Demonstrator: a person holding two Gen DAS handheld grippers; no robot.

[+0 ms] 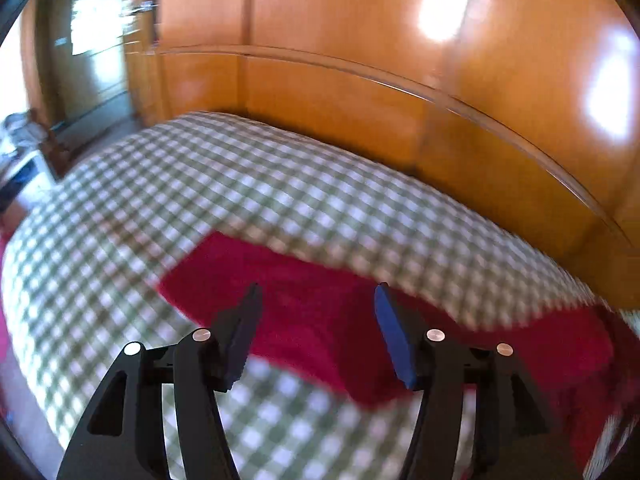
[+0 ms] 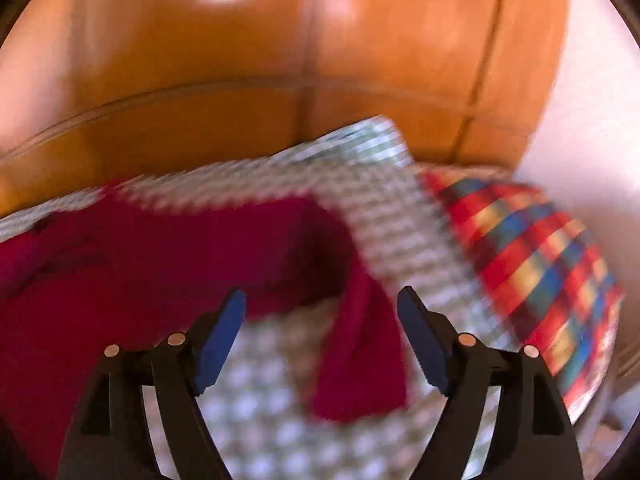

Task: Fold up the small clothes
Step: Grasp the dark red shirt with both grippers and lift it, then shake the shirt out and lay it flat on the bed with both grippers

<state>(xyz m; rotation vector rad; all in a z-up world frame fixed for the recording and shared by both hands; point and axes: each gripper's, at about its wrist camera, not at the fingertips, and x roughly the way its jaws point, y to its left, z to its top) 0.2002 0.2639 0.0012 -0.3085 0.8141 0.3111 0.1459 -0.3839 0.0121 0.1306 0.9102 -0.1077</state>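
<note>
A crimson garment [image 1: 312, 320] lies spread on the green-and-white checked bedcover [image 1: 240, 184]. In the left wrist view my left gripper [image 1: 318, 308] is open and empty above one end of the garment. In the right wrist view the garment [image 2: 160, 264] fills the left and centre, with a sleeve or leg [image 2: 356, 352] hanging toward me. My right gripper [image 2: 322, 308] is open and empty, with that loose part between its fingers. Both views are motion-blurred.
A glossy wooden wardrobe [image 1: 360, 40] runs along the far side of the bed. A red, blue and yellow plaid pillow [image 2: 532, 264] lies at the right of the checked cover [image 2: 392, 216]. A doorway and cluttered furniture [image 1: 24, 148] show at the far left.
</note>
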